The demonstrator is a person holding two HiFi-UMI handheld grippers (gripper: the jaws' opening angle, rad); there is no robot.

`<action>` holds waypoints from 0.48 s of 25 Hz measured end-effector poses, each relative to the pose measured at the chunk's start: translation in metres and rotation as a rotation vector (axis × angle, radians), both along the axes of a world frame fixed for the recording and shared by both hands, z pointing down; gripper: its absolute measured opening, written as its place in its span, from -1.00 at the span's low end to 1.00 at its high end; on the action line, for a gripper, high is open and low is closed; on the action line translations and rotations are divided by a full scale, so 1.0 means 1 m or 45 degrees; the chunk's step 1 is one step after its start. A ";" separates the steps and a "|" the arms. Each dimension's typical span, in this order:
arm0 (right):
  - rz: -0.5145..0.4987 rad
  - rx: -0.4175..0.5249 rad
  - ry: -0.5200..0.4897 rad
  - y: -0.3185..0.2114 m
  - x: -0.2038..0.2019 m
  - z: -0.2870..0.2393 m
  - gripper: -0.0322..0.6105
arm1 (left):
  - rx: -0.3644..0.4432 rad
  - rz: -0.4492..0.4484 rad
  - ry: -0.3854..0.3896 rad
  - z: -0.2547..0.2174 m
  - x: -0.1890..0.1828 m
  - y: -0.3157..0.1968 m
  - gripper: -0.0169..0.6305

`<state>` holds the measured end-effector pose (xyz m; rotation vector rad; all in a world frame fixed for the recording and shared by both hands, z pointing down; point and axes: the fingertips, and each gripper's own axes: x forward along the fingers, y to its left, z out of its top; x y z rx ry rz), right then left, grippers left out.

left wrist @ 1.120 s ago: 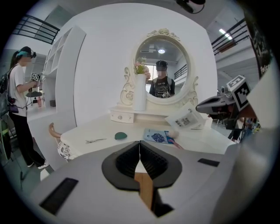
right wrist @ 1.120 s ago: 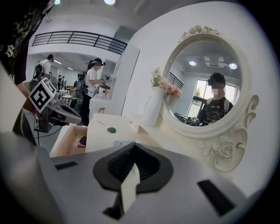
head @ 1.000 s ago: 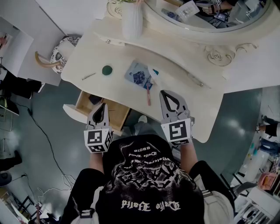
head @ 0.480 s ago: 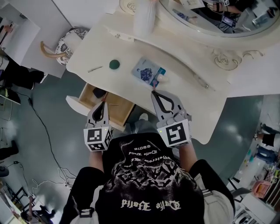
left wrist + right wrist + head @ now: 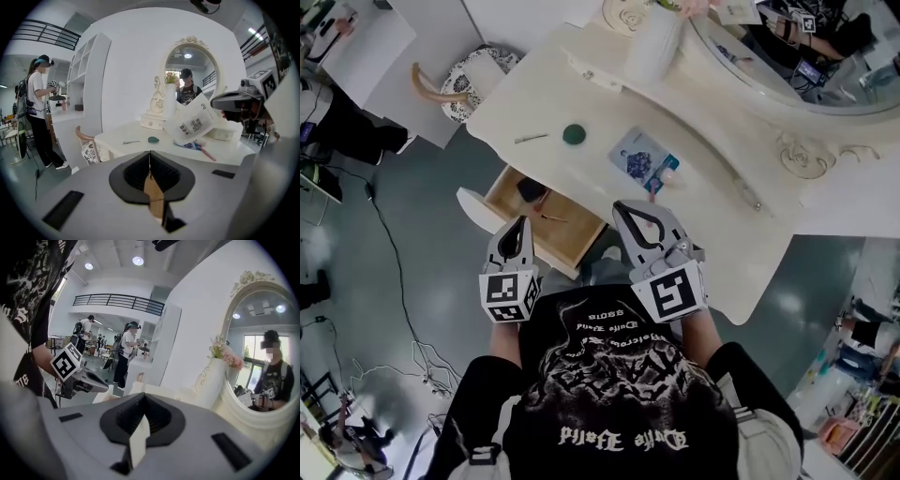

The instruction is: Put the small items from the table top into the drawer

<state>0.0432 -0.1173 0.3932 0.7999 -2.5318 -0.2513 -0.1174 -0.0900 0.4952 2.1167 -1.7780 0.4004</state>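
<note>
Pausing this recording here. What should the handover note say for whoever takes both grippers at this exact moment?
Left gripper: jaws shut, nothing in them, by the open drawer.
Right gripper: jaws shut, nothing held, at the front edge of the table.
In the drawer: a dark item and a thin stick.
On the table top: green round piece, small metal clip, blue packet, pink stick.
Done: drawer open, two things inside.
Left: those four small items to move into the drawer.
</note>
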 end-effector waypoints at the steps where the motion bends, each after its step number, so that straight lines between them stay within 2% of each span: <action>1: -0.014 -0.003 -0.001 0.001 -0.004 0.000 -0.88 | 0.000 -0.009 0.002 0.000 -0.004 0.001 -0.90; 12: -0.183 -0.012 0.008 0.010 -0.050 0.002 -0.88 | -0.003 -0.105 0.003 0.003 -0.036 0.014 -0.90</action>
